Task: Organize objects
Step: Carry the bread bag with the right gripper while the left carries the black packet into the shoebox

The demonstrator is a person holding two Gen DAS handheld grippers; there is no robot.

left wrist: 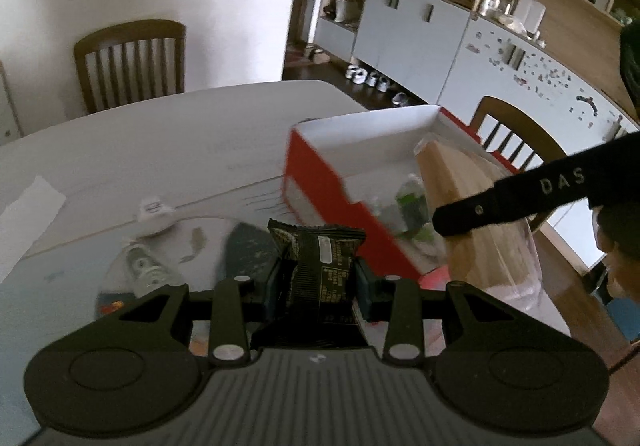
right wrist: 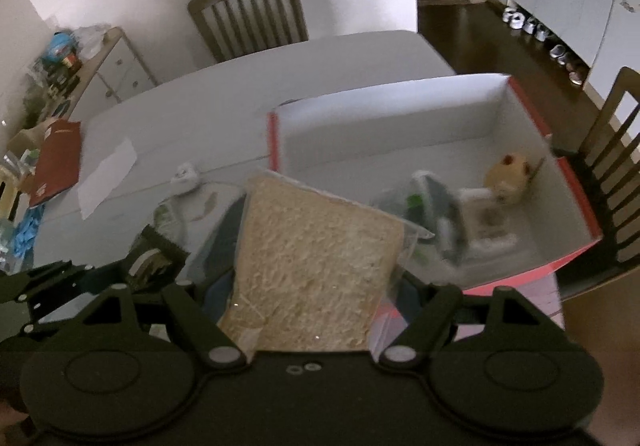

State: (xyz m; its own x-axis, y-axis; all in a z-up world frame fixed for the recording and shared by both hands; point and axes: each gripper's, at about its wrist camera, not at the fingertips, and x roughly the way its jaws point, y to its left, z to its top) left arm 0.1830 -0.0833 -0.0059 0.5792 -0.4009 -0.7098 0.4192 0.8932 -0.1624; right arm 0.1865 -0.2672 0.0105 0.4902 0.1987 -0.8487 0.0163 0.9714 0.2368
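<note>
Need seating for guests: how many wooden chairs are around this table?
2: one chair at the table's far side against the wall, another chair beside the red box. Others may be out of view.

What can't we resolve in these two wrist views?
- Box contents: motion-blurred in both views; green-labelled items unidentifiable.
- Dark snack packet print: too small, left view.
- Right gripper pads: hidden by bagged bread.
- Table items behind packet: blurred.
</note>
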